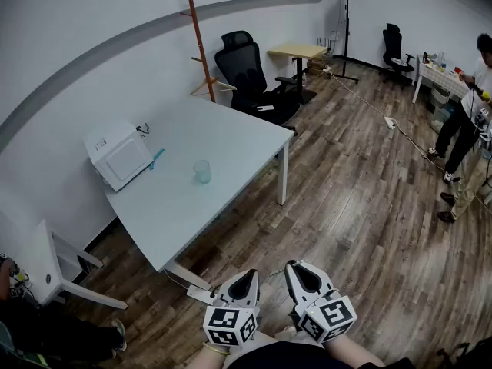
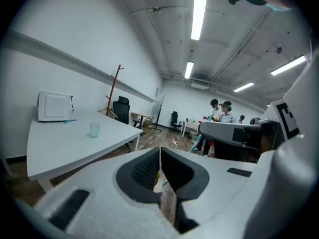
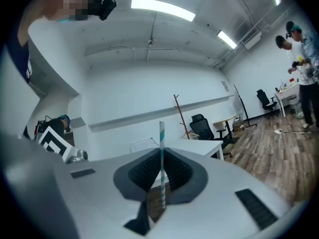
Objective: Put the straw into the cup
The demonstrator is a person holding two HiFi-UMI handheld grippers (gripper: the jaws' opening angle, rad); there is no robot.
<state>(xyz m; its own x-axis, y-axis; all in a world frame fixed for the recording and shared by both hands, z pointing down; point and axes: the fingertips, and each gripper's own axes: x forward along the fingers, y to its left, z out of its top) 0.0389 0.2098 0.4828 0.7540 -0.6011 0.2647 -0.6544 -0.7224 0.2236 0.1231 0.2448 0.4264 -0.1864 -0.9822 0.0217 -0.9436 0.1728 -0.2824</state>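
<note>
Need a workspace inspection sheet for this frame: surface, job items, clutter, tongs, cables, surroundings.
Surface: white table, set against the wall.
Job's things: clear cup upright on the table; striped straw held upright.
Clutter: white box appliance at the wall side; teal stick beside it.
Grippers: left tongs shut, empty; right tongs shut on the straw; both short of the table.
Cables: white cable with power strip across the floor.
Surroundings: wood floor, coat stand, black chair, person far right.
</note>
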